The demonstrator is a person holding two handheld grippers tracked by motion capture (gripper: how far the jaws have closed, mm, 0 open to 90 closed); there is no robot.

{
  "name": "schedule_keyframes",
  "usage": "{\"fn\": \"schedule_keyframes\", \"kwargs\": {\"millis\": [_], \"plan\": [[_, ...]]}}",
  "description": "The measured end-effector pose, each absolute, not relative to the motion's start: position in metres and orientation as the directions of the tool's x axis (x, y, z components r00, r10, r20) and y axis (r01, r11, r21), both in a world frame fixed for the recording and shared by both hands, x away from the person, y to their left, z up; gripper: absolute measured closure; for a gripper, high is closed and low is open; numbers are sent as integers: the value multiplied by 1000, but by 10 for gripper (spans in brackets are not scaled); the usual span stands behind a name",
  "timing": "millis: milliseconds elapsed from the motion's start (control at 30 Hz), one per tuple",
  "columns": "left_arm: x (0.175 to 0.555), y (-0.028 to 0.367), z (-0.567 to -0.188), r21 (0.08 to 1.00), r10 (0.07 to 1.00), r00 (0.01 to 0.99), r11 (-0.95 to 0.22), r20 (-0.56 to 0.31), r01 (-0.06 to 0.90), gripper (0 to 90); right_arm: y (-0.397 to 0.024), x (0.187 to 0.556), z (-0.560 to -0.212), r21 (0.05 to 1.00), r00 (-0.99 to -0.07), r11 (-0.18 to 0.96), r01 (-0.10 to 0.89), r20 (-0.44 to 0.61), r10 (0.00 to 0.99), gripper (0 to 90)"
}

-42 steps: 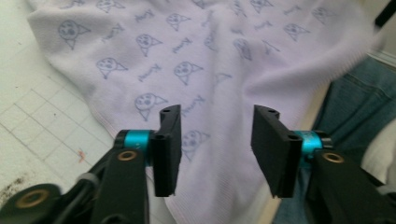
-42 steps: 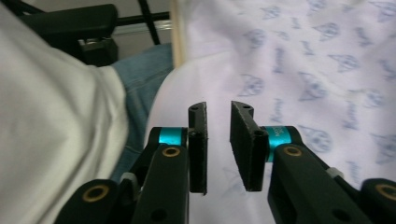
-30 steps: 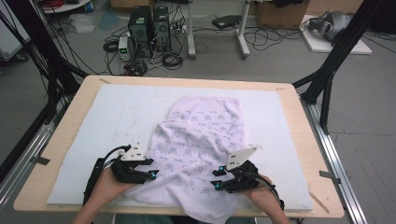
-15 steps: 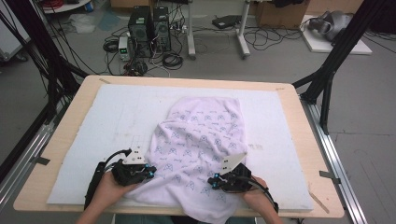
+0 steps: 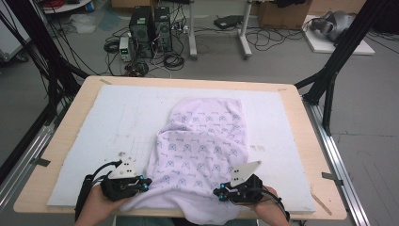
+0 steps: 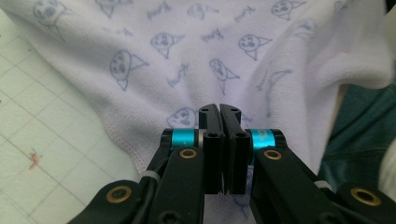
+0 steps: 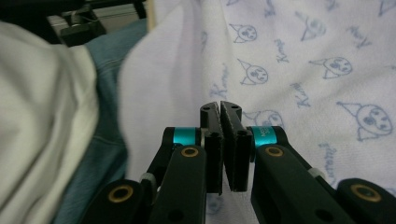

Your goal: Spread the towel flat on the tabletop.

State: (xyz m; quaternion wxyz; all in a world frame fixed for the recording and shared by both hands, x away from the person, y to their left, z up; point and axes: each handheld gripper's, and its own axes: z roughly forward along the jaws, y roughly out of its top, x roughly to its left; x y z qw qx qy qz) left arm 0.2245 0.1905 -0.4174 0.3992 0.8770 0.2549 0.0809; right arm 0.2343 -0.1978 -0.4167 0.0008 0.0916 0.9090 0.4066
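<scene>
A white cloth printed with small blue cat faces lies rumpled on the white mat, and its near end hangs over the table's front edge. My left gripper is at the cloth's near left edge, shut on the cloth. My right gripper is at the near right edge, also shut on it. In the left gripper view the jaws press together where the stitched hem of the cloth runs in. In the right gripper view the jaws are closed against the cloth.
The mat covers a wooden table framed by black struts. Computers and cables stand on the floor beyond the far edge. The person's blue trousers and pale shirt are close behind the table's front edge.
Both grippers have drawn back toward the person, and the cloth's near edge has come with them, hanging further over the front edge.
</scene>
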Motion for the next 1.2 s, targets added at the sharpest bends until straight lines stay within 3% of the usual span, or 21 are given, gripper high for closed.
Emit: {"fn": "schedule_keyframes", "kwargs": {"millis": [267, 400, 667, 800, 933, 967, 1033, 1200], "plan": [[208, 189, -401, 763, 467, 883, -549, -59, 341, 843, -203, 216, -395, 756, -993, 643, 119, 76, 94, 871], [224, 183, -401, 763, 486, 873, -551, -34, 337, 673, -205, 228, -394, 759, -984, 631, 163, 80, 158, 744], [267, 170, -427, 738, 535, 845, -572, 6, 357, 609, -204, 271, -423, 713, -951, 648, 266, 83, 299, 634], [274, 164, -437, 699, 523, 853, -609, 1, 373, 680, -199, 280, -436, 687, -945, 666, 292, 102, 310, 640], [271, 163, -436, 700, 497, 868, -621, 5, 352, 846, -198, 281, -440, 687, -950, 671, 277, 92, 299, 796], [270, 164, -435, 696, 490, 872, -630, 12, 344, 861, -198, 281, -440, 686, -952, 672, 278, 103, 289, 847], [267, 164, -435, 696, 483, 875, -633, 11, 341, 869, -197, 280, -440, 686, -955, 676, 269, 99, 279, 868], [249, 172, -429, 719, 476, 879, -611, -1, 331, 872, -196, 267, -434, 703, -965, 668, 243, 106, 240, 875]]}}
